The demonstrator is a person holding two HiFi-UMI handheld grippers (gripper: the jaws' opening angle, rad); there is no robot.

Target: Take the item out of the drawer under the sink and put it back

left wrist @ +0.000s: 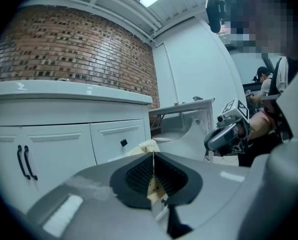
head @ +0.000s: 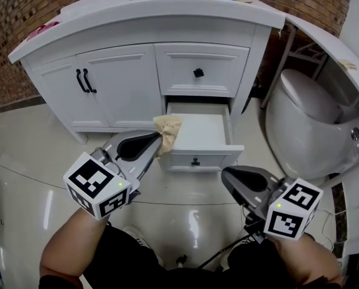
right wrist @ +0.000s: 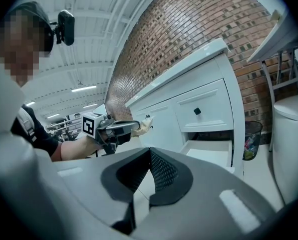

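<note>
The white vanity's lower drawer point(head: 198, 132) stands pulled open, and its inside looks bare point(right wrist: 208, 152). My left gripper point(head: 158, 142) is shut on a beige cloth point(head: 168, 129) and holds it over the drawer's front left corner. In the left gripper view the cloth point(left wrist: 154, 185) is pinched between the closed jaws of that gripper point(left wrist: 152, 169), with a corner point(left wrist: 147, 146) poking out past the tips. My right gripper point(head: 230, 176) hangs shut and empty, low in front of the drawer's right side. In the right gripper view its pads point(right wrist: 161, 174) meet with nothing between them.
A white toilet point(head: 311, 110) stands close on the right. Above the open drawer is a shut drawer with a black knob point(head: 198, 72); to its left are cabinet doors with black handles point(head: 86, 80). A small bin point(right wrist: 251, 134) sits by the brick wall. Cables point(head: 227, 251) trail on the glossy floor.
</note>
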